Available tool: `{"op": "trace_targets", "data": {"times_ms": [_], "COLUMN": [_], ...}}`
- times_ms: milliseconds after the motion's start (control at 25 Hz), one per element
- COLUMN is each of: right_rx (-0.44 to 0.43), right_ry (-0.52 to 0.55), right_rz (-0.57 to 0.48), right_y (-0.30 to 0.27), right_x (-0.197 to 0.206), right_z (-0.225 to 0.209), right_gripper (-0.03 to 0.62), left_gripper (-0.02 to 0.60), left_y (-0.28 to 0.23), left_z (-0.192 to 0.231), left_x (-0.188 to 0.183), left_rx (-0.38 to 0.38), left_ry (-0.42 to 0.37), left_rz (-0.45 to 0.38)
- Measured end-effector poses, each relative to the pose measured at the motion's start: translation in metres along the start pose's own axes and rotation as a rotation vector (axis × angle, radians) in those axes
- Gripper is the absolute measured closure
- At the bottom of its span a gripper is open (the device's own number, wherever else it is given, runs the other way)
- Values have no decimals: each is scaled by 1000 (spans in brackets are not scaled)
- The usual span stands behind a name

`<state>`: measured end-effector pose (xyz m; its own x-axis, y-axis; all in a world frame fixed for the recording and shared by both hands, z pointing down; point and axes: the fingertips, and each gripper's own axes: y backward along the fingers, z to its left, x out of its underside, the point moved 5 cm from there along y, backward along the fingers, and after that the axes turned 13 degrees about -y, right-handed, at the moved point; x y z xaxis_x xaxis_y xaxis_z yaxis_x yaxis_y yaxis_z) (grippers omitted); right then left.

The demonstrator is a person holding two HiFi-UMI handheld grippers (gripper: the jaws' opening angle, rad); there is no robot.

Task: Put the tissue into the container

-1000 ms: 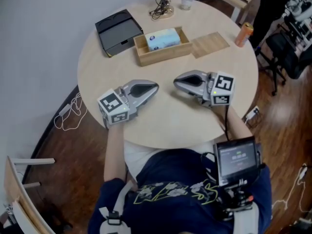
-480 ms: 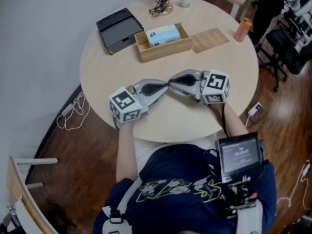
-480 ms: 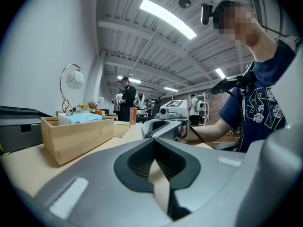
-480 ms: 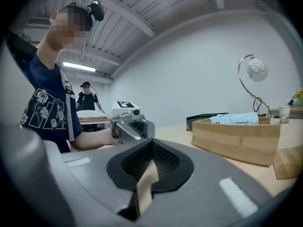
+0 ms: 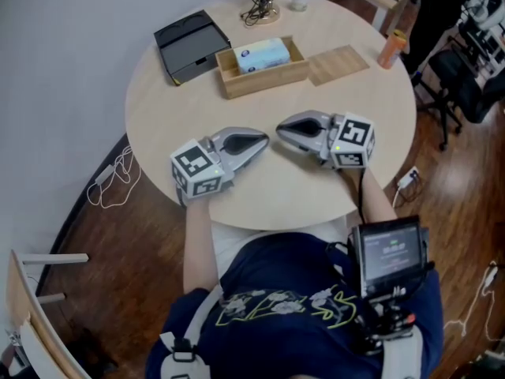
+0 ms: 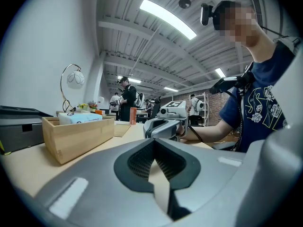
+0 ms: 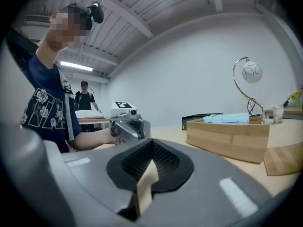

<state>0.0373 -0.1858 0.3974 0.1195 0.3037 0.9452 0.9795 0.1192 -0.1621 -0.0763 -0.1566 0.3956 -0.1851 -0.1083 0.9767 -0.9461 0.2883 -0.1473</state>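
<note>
A light-blue tissue pack (image 5: 263, 56) lies inside the open wooden container (image 5: 237, 88) at the far middle of the round table (image 5: 158, 125). Both grippers rest on the table's near half, tips facing each other with a small gap. My left gripper (image 5: 262, 140) is shut and empty, and so is my right gripper (image 5: 282, 129). The left gripper view has the container (image 6: 78, 136) with the tissue pack (image 6: 80, 118) at left and the right gripper (image 6: 165, 124) ahead. The right gripper view has the container (image 7: 227, 138) at right and the left gripper (image 7: 128, 126) ahead.
A flat wooden lid (image 5: 339, 64) lies right of the container and a black tray (image 5: 192, 46) left of it. A lamp base with cable (image 5: 263, 10), a glass (image 5: 299, 0) and an orange bottle (image 5: 392, 50) stand near the far edge. People stand in the background.
Half a second ago the two gripper tips came together and touched. They have since drawn slightly apart, and both stay shut.
</note>
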Motion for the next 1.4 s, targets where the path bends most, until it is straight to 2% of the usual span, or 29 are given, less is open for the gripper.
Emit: {"op": "trace_targets", "data": {"times_ms": [480,680,1400], "right_rx": [-25,-61,-59], "right_ry": [8,12,16], "right_rz": [6,18,21], "right_y": [0,-2,0], "right_x": [1,2,2], "right_z": [7,10,10], "right_gripper": [574,574,574], "left_gripper": [580,580,578], "left_y": [9,10,9], "left_z": [3,4,3], "left_x": [0,1,1], "left_rx": [-12,-17,-17], "left_ry": [2,5,5], "left_rz": [-3,-3,-4]}}
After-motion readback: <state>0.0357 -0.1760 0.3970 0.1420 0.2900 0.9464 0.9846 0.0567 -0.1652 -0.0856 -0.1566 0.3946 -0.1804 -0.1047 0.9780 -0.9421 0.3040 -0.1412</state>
